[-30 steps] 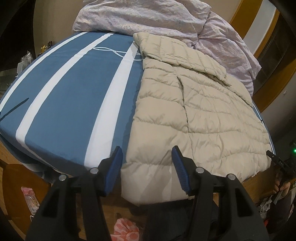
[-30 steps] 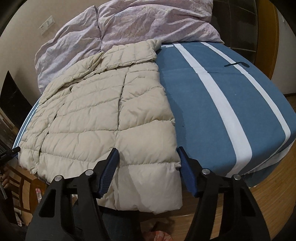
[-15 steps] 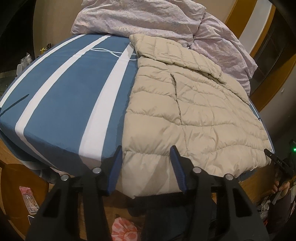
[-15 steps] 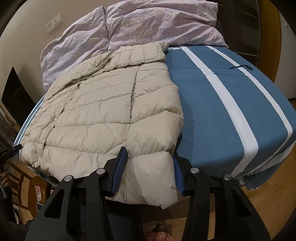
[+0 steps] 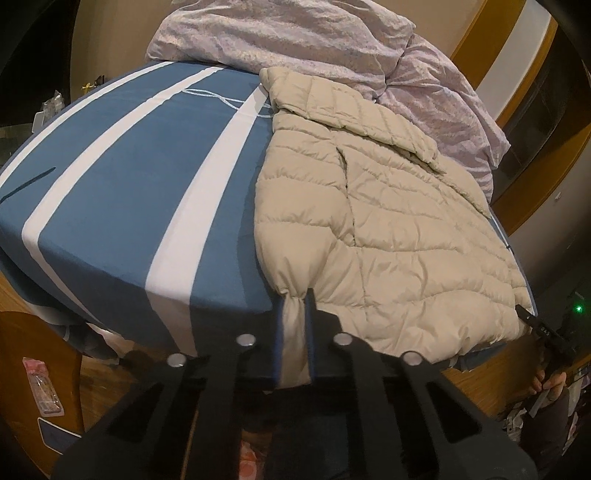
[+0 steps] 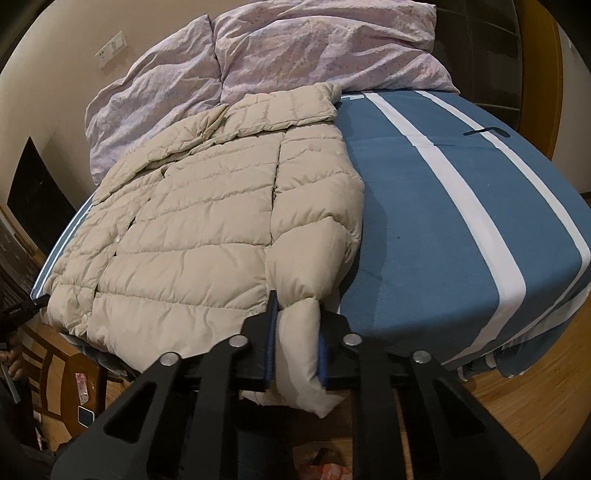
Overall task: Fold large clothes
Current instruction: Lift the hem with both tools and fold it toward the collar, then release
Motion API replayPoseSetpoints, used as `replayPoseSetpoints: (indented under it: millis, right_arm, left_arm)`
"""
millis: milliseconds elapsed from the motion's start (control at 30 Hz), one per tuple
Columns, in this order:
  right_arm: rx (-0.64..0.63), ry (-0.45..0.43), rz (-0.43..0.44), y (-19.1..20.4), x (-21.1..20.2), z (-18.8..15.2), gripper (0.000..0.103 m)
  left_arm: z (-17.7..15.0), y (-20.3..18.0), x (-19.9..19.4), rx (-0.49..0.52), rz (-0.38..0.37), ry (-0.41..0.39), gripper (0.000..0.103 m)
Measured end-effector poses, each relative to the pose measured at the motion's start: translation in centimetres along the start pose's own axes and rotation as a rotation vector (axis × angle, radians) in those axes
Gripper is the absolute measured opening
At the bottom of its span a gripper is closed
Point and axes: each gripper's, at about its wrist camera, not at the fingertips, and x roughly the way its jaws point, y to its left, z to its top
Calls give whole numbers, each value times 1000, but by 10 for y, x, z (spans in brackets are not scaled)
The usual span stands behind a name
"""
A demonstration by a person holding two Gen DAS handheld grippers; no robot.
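A beige quilted down jacket (image 5: 388, 229) lies flat on a blue bed sheet with white stripes (image 5: 129, 184), collar toward the far pillows. My left gripper (image 5: 295, 295) is closing its jaws on the jacket's near hem corner, and the fabric bunches between the blue pads. In the right wrist view the jacket (image 6: 207, 229) fills the left half of the bed (image 6: 443, 221). There my right gripper (image 6: 295, 299) is closing its jaws on the puffy near hem corner, which bulges out below the pads.
A crumpled lilac duvet (image 5: 295, 33) (image 6: 295, 44) is heaped at the head of the bed. A black gripper tip (image 5: 543, 328) and a hand (image 5: 550, 384) show at the jacket's far hem corner. A wooden chair (image 6: 55, 369) and wooden floor (image 6: 535, 406) lie below the bed's edge.
Both grippers have come forward over the jacket's hem and shut on it. The hem corners now bunch between the pads where the jaws stood wide before.
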Motion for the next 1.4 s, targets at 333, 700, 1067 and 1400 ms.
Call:
replayPoseSetpoints:
  millis: [333,700,1067,1400]
  right_arm:
    - [30,-79,15,-3,-18,21,9]
    - [46,-189,18,6,-31,75,8]
    - [44,-258,-3,17,-3,159,8]
    - [65,-229,-11,10,72,227,8]
  left_arm:
    - [15,-11,-23,34,12,-71,3]
    - [66,-37,-37,81,48,-164,3]
    - [157,-61,-22,88,75,-238,3]
    - [243,-69,46,72,112,-214,3]
